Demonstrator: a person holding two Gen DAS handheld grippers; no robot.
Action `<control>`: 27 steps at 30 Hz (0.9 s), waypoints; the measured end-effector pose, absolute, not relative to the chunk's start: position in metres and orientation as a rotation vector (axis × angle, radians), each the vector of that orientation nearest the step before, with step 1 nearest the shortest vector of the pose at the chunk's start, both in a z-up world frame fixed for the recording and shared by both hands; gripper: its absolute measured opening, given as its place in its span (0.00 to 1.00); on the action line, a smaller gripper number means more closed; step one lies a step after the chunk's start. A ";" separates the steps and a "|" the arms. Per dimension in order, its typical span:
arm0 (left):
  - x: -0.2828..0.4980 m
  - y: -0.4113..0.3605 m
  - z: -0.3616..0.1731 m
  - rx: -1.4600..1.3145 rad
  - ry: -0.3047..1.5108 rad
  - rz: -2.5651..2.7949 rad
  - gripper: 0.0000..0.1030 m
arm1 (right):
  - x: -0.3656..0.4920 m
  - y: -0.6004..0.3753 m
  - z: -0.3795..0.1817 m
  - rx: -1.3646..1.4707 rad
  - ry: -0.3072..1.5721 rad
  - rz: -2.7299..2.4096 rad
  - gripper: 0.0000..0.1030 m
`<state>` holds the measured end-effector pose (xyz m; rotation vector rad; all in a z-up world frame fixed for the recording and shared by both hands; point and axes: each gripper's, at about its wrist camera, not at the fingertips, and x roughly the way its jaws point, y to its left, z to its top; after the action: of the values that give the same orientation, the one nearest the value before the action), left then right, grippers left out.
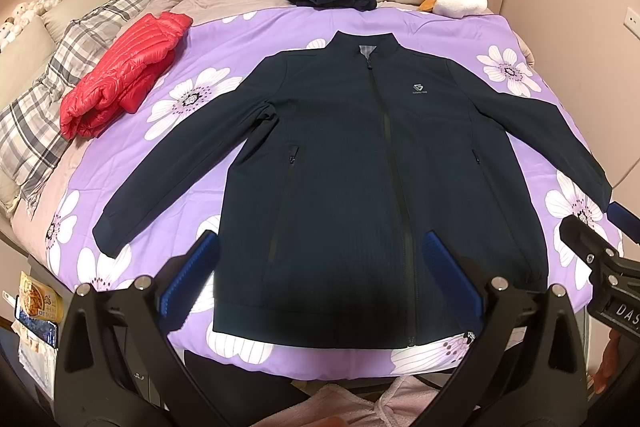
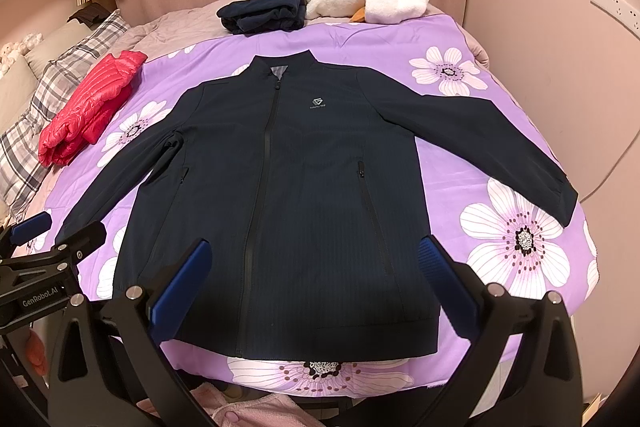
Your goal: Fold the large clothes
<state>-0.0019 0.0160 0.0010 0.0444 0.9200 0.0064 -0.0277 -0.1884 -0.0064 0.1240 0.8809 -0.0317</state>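
Left wrist view shows the navy jacket (image 1: pixel 372 163) spread flat on the purple bedspread (image 1: pixel 440 27), zipped, both sleeves out. The left gripper (image 1: pixel 320 279) and right gripper (image 2: pixel 316 283) hover above its hem, jaws spread and empty. The smooth fabric probably slips, so a shallow pinch could drop the sleeve mid-fold.

Two wrist fisheyes, foot of bed (image 1: pixel 532 39), both facing the headboard wall.

Left view sits above the hem of the navy jacket (image 1: pixel 360 167), slightly left; right view (image 2: pixel 300 167) slightly right. Both close, angled down. Shared: the whole jacket, purple quilt (image 2: pixel 460 39), red jacket (image 1: pixel 124 67), and each other's hand-held gripper at frame edge.
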 end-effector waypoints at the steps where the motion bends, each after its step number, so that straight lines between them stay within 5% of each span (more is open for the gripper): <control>1: -0.002 0.016 0.001 0.045 0.920 0.007 0.98 | -0.028 -0.189 -0.006 0.124 0.880 -0.031 0.99; 27: -0.001 0.016 0.001 0.045 0.921 0.006 0.98 | -0.028 -0.187 -0.006 0.126 0.882 -0.027 0.99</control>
<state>-0.0012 0.0160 0.0011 0.0446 0.9215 0.0065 -0.0275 -0.1870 -0.0065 0.1256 0.8817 -0.0270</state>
